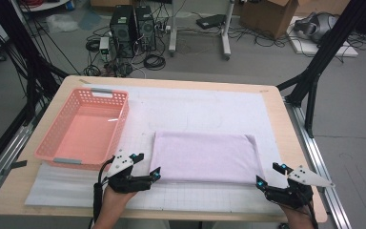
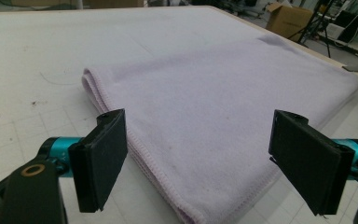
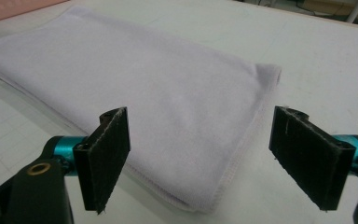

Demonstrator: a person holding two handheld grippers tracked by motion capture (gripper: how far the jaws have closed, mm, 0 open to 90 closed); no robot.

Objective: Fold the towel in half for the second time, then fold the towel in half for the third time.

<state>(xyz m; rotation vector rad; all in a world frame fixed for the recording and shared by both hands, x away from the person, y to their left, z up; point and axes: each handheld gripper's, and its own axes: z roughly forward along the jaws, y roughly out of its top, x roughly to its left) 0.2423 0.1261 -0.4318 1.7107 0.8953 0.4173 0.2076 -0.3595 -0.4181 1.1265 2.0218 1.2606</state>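
- The folded lilac towel (image 1: 204, 157) lay flat on the white mat (image 1: 200, 114), in the near middle of the table (image 1: 276, 95).
- It was folded into a neat long shape, with its long folded edge on the near side.
- The left gripper (image 1: 146, 164) sat at the towel's near left corner, just beside it.
- Its jaws stood wide open, with nothing pinched between them.
- In the left gripper view, the towel's corner lay below and between the two black pads (image 2: 100, 158).
- The right gripper (image 1: 269, 173) sat at the towel's near right corner, just beside it.
- Its jaws were wide open too, and they held nothing.
- A pink basket (image 1: 83, 129) stood on the far left of the table, just left of the towel.
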